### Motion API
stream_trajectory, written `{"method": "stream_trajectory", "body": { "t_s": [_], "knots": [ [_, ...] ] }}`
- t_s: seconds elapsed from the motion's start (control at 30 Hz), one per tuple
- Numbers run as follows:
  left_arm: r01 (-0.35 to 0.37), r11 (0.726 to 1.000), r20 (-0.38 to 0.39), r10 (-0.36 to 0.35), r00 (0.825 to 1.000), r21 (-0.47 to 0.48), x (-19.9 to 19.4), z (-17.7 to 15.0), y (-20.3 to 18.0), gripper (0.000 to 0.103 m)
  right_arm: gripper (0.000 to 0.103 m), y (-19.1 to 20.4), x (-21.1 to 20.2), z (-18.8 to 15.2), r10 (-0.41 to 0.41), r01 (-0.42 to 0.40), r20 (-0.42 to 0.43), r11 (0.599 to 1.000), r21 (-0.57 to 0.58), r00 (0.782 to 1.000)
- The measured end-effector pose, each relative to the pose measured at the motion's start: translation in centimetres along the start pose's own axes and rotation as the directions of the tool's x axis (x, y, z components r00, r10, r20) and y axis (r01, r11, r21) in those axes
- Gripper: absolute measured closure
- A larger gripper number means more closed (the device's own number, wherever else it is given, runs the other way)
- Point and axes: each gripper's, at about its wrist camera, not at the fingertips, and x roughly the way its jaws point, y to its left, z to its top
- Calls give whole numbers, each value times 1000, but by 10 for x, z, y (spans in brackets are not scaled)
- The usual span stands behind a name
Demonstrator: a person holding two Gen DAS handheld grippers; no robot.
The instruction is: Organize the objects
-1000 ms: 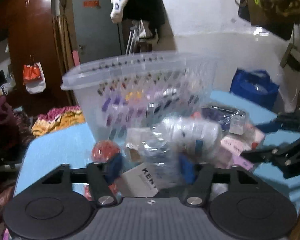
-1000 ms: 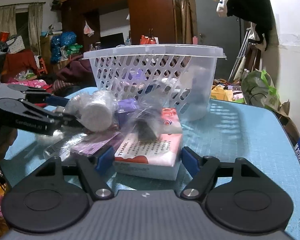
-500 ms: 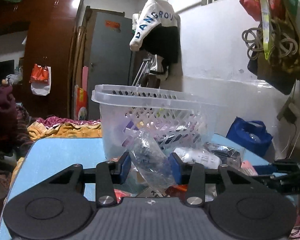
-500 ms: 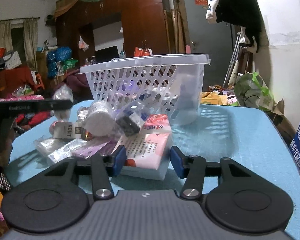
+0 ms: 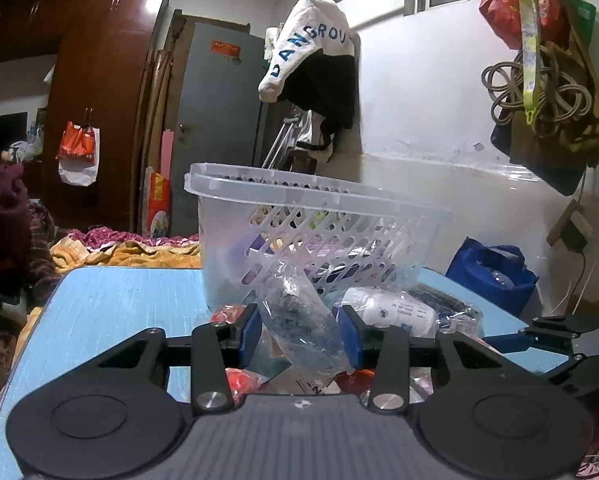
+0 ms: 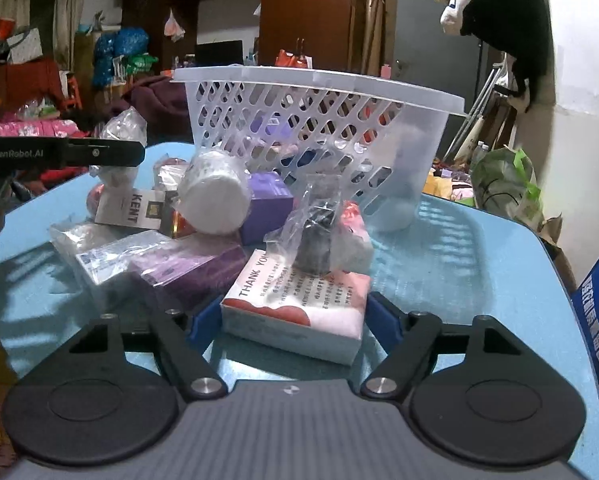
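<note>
We held a clear plastic bag (image 5: pixel 303 320) of dark bits pinched in the left gripper (image 5: pixel 299 332), raised just in front of the white lattice basket (image 5: pixel 323 240) on the blue table (image 5: pixel 111 304). Our right gripper (image 6: pixel 293 318) had just been opening, and its jaws stood apart on either side of the pink-and-white tissue pack (image 6: pixel 299 304), near the table's front edge. Another clear bag (image 6: pixel 319 232) lay on that pack. A white roll (image 6: pixel 215 200) and a purple box (image 6: pixel 267 204) lay to the left, before the basket.
</note>
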Motion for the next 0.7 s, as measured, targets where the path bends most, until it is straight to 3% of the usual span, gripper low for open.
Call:
{"method": "stream_trajectory", "body": {
  "t_s": [0.23, 0.37, 0.53, 0.7],
  "knots": [
    [10, 1000, 56, -9, 998, -13, -13, 1, 2, 57, 25, -25, -46, -14, -42, 36, 66, 995, 97, 997],
    [23, 999, 104, -19, 994, -39, -18, 17, 3, 57, 24, -36, -65, 0, -59, 42, 135, 992, 122, 989],
    [65, 998, 150, -62, 987, -18, -1, 87, -3, 57, 25, -36, -57, 81, -9, -2, 268, 999, 40, 964],
    [15, 1000, 83, -14, 996, -14, 57, 145, -6, 56, 25, -36, -1, 167, -26, 37, 263, 999, -38, 964]
  ]
}}
